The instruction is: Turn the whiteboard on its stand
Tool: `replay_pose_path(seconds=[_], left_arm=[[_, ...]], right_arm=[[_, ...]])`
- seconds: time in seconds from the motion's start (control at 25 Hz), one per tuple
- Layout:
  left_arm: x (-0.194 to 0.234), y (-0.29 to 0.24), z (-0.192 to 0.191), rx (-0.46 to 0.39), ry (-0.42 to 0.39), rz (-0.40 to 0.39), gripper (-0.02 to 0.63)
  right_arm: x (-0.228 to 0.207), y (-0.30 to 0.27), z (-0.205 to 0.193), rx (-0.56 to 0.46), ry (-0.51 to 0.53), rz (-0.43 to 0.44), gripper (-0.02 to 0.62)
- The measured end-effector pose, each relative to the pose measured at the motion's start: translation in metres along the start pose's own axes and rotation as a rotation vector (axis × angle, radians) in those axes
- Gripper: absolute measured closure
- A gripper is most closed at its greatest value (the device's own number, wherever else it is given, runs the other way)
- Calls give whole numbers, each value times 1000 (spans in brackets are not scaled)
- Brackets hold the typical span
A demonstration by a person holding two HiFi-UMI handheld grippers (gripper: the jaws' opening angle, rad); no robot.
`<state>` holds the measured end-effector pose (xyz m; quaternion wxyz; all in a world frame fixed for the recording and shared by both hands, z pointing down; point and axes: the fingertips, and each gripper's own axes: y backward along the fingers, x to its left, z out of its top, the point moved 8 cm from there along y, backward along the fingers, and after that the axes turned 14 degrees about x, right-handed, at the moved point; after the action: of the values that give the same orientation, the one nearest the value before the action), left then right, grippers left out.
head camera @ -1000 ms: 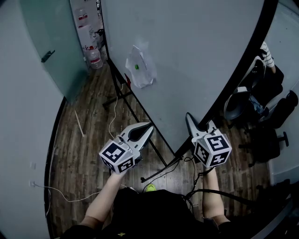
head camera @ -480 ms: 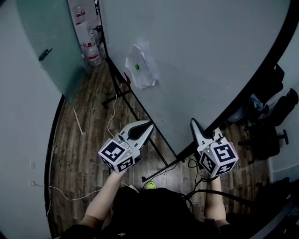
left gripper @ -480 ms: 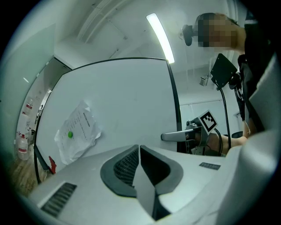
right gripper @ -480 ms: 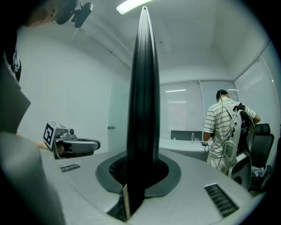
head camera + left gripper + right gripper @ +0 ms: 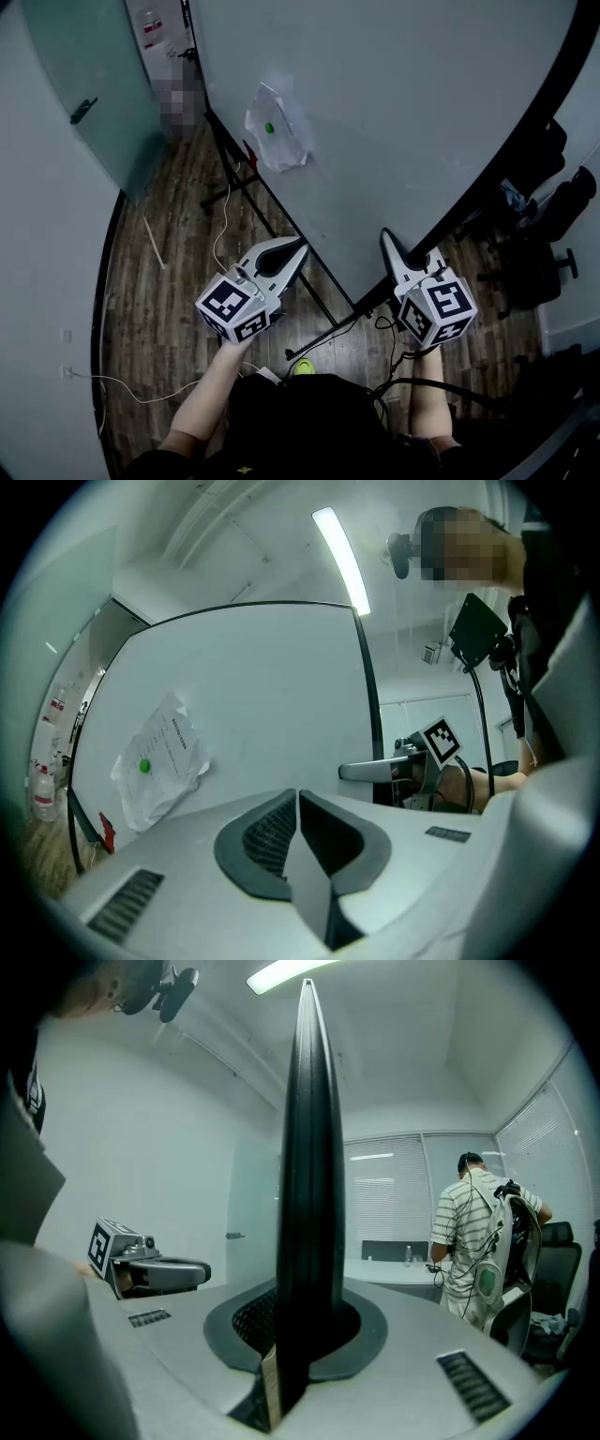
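Note:
The whiteboard is a large pale panel in a black frame, tilted on its black stand. A crumpled paper is pinned to it with a green magnet. My right gripper is shut on the board's black edge, which runs straight up between its jaws. My left gripper hangs beside the board's lower edge, shut, with nothing between its jaws. In the left gripper view the board face and the paper show.
The floor is wood, with a thin white cable and dark cables near the stand's foot. A frosted glass door is at the left. Office chairs stand at the right. A person in a striped shirt stands behind the board.
My right gripper has shifted a little right and down with the board's edge in it. The paper has drifted slightly left. The left gripper has hardly moved.

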<state>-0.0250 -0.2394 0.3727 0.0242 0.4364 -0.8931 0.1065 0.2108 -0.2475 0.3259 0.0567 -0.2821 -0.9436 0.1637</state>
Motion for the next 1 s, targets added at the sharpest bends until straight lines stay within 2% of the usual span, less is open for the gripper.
replay_pose_path(seconds=[0.28, 0.4, 0.64, 1.0], left_arm=[[-10, -4, -2, 10, 4, -23, 594], [-12, -5, -4, 13, 4, -32, 594], [-17, -5, -7, 18, 2, -49, 594], [-18, 5, -9, 34, -4, -106, 594]], right_arm=[[1, 0, -2, -22, 11, -27, 537], [4, -3, -5, -2, 25, -32, 530], [12, -4, -11, 8, 39, -33, 452], [16, 3, -18, 34, 19, -119, 368]])
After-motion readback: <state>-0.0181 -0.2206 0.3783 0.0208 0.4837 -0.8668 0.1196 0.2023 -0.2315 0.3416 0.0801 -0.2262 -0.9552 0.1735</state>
